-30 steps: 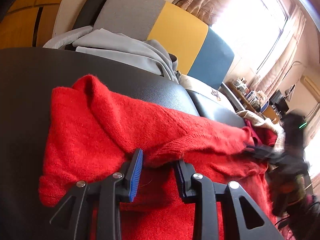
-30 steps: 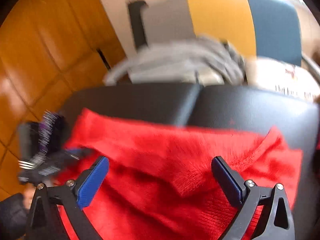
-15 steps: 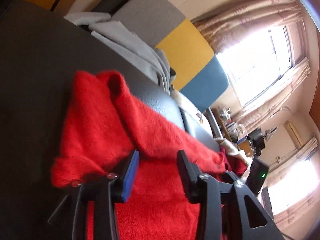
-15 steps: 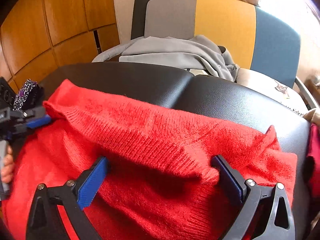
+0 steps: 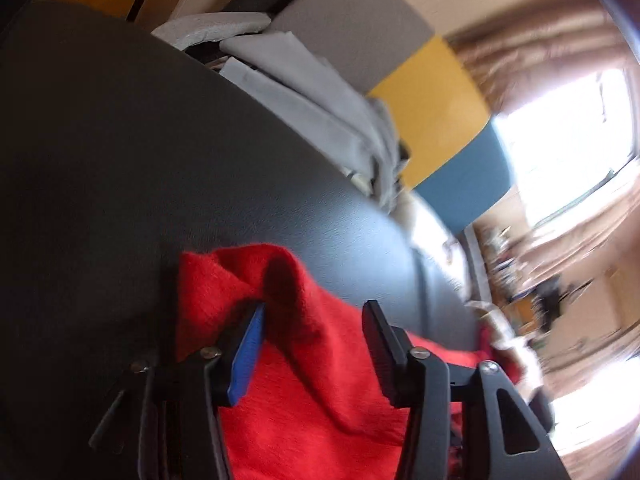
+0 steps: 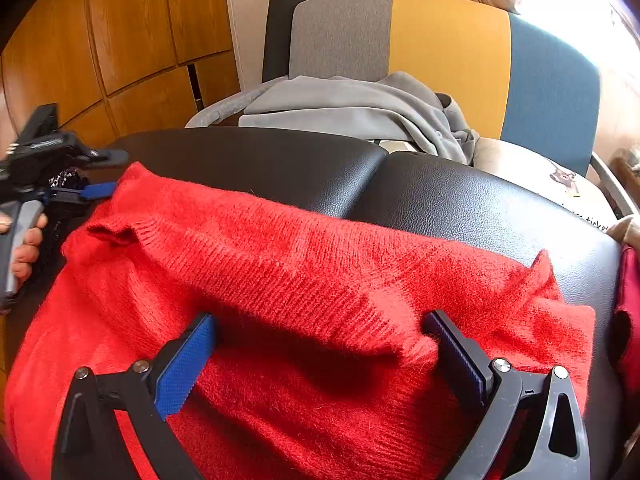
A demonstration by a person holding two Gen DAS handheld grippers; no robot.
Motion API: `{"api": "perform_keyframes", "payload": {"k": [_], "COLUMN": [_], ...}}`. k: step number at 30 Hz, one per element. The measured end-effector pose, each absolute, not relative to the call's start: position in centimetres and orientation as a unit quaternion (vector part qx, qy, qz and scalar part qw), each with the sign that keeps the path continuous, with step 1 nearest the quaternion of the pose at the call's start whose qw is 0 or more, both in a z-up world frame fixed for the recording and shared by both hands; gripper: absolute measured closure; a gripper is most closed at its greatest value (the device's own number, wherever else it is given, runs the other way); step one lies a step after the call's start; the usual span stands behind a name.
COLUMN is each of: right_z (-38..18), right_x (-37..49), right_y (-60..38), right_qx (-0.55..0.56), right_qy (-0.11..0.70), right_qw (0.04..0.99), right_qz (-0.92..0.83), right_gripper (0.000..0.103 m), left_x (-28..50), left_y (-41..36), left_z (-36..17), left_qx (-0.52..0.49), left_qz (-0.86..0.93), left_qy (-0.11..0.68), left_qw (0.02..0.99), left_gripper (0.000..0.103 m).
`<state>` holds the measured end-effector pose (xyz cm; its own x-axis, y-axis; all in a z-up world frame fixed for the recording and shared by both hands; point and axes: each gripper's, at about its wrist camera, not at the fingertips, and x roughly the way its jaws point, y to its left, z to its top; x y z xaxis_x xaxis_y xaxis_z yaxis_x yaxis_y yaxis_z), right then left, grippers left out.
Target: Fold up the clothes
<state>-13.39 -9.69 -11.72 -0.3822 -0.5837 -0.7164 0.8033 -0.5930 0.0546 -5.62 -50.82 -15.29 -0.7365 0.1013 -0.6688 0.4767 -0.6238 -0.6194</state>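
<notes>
1. Left gripper (image 5: 316, 340): jaws closing around a raised fold of the red sweater (image 6: 304, 300).
2. Right gripper (image 6: 320, 344): standing spread, straddling the folded hem.
3. Sweater: lying on the black cushion (image 6: 460, 200); probably soft, light, stretchy, best pinched at ribbed edges.

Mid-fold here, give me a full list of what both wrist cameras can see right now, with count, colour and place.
red sweater: one, red knit, spread on the black cushion, upper edge folded over.
black cushion: one, black leather-like, two sections, under the sweater.
grey garment: one, grey, piled on the chair seat behind the cushion.
chair: one, backrest in grey, yellow and blue panels.
wood panelling: orange-brown, far left wall.
window: bright, curtained, at right of the left wrist view.
right gripper: open, a fold of sweater between the pads.
left gripper: jaws closing, sweater corner between them.
hand: one, holding the left gripper's handle.
</notes>
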Motion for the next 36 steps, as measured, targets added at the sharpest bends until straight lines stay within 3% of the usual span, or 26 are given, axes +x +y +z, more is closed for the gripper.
{"api": "perform_keyframes", "payload": {"k": [1,9,12,16,24,26,27,28,29,36], "right_z": [-11.7,-11.7,-11.7,-11.7,-11.8,-11.8,-11.8,-11.8,-11.8,-11.8], "right_x": [-13.4,-13.6,-13.7,-13.7,-13.7,-13.6,-13.6,-13.5,-13.5,-13.5], "right_y": [-9.7,-9.5,-9.4,-9.5,-9.6,-9.6,-9.6,-9.6,-9.6,-9.5], "right_qx": [0.359,0.359,0.359,0.358,0.357,0.357,0.358,0.358,0.358,0.358], "right_qy": [0.152,0.148,0.148,0.151,0.155,0.154,0.153,0.153,0.152,0.151], "right_qw": [0.425,0.427,0.427,0.426,0.424,0.424,0.425,0.425,0.425,0.425], "right_qz": [-0.817,-0.817,-0.817,-0.817,-0.818,-0.818,-0.818,-0.818,-0.818,-0.818], "right_gripper": [0.000,0.000,0.000,0.000,0.000,0.000,0.000,0.000,0.000,0.000], "left_x": [-5.9,-7.0,-5.4,-4.4,-5.9,-6.4,-6.5,-6.5,-6.6,-5.3], "left_y": [-50.9,-51.9,-50.8,-49.4,-49.8,-49.1,-48.7,-48.6,-48.6,-50.4], "left_z": [-15.1,-15.3,-13.3,-11.9,-14.1,-14.5,-14.7,-14.7,-14.7,-16.3], "left_qx": [0.348,0.380,0.335,0.303,0.365,0.382,0.388,0.389,0.388,0.379], "left_qz": [-0.835,-0.831,-0.846,-0.848,-0.821,-0.822,-0.825,-0.828,-0.830,-0.822], "left_qy": [0.405,0.354,0.387,0.421,0.418,0.403,0.391,0.382,0.375,0.376], "left_qw": [0.131,0.197,0.151,0.109,0.132,0.127,0.127,0.134,0.141,0.197], "left_gripper": [0.092,0.093,0.080,0.071,0.064,0.066,0.072,0.089,0.094,0.098]}}
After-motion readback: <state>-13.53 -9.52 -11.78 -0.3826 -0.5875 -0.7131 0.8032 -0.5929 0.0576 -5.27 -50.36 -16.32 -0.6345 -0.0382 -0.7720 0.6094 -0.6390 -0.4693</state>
